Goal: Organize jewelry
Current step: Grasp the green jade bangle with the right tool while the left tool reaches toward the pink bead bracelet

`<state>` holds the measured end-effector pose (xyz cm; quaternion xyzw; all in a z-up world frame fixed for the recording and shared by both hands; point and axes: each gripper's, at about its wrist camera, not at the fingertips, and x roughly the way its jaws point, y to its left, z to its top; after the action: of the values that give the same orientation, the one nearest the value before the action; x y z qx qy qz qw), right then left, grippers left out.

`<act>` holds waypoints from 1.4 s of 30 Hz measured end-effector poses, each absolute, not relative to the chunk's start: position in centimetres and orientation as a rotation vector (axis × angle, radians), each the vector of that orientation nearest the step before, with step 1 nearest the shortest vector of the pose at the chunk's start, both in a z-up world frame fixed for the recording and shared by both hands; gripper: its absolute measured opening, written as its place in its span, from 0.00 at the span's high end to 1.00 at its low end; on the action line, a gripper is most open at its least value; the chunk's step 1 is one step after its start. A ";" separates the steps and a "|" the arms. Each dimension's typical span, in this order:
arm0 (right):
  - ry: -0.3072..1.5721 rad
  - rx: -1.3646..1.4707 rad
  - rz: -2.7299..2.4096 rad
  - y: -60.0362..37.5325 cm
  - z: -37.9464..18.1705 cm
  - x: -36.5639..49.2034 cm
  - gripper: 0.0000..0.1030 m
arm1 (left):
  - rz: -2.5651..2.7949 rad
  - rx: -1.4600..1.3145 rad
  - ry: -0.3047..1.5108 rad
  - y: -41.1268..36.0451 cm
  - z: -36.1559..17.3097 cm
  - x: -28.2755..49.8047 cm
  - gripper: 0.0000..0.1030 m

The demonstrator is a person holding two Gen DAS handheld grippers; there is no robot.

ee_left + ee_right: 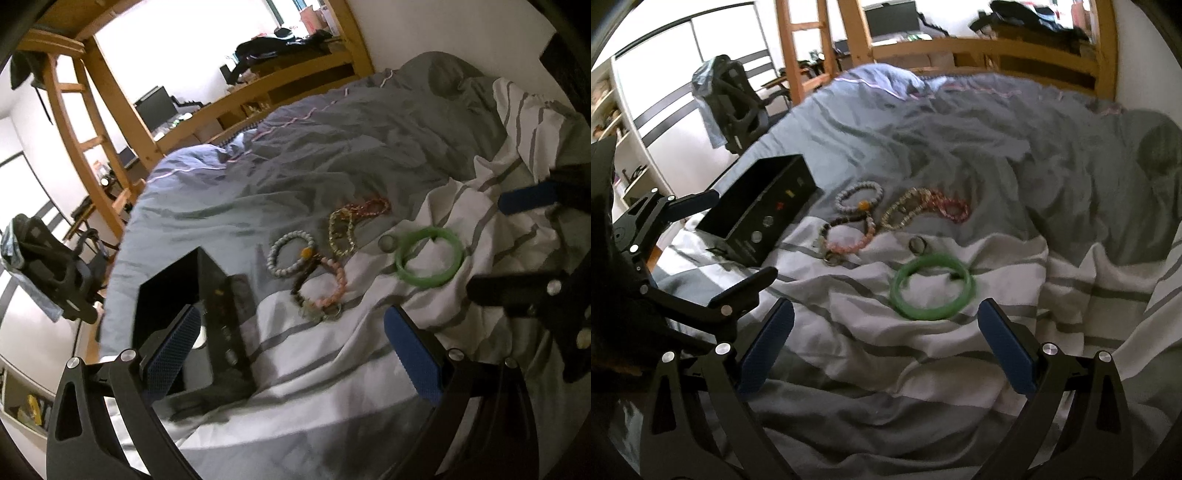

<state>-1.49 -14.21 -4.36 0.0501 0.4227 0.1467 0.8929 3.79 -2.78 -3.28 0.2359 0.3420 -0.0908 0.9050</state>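
Note:
Several bracelets lie on the bed: a green bangle (429, 263) (934, 291), a grey bead bracelet (291, 253) (860, 196), a pink and dark bead bracelet (325, 286) (849, 234), a yellow one (341, 230) (907, 212) and a red one (371, 206) (949, 208). A small ring (388, 243) (918, 244) lies by the bangle. A black box (207, 314) (762, 210) lies to their left. My left gripper (291, 350) is open beside the box. My right gripper (886, 343) is open just short of the bangle.
The bed has a rumpled grey duvet (332, 147) (960, 140) and a white striped sheet (332, 369) (886, 332). A wooden bunk frame (110, 110) (997, 48) and a chair draped with clothes (48, 273) (735, 99) stand past the bed's edge.

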 end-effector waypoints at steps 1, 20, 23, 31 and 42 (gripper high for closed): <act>0.898 0.126 0.305 -14.5 -4.8 -1.2 0.14 | -0.197 0.477 0.723 -3.0 -3.5 4.5 0.07; 1.141 0.206 0.237 -16.1 -11.4 6.1 0.35 | -0.215 0.345 1.109 -3.7 -11.3 12.5 0.54; 1.110 0.209 0.186 -16.8 -10.9 5.9 0.80 | -0.216 0.256 1.141 -2.7 -11.2 13.0 0.71; 1.063 0.264 0.200 -17.8 -9.6 4.8 0.82 | -0.226 0.239 1.112 -3.1 -10.5 11.7 0.72; 0.913 0.329 0.264 -17.5 -7.2 5.1 0.87 | -0.271 0.167 0.991 -2.4 -6.9 10.5 0.72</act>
<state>5.12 -17.48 -7.22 0.1578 0.4375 0.1263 0.8762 10.47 -2.39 -6.95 0.0799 0.4735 -0.1294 0.8676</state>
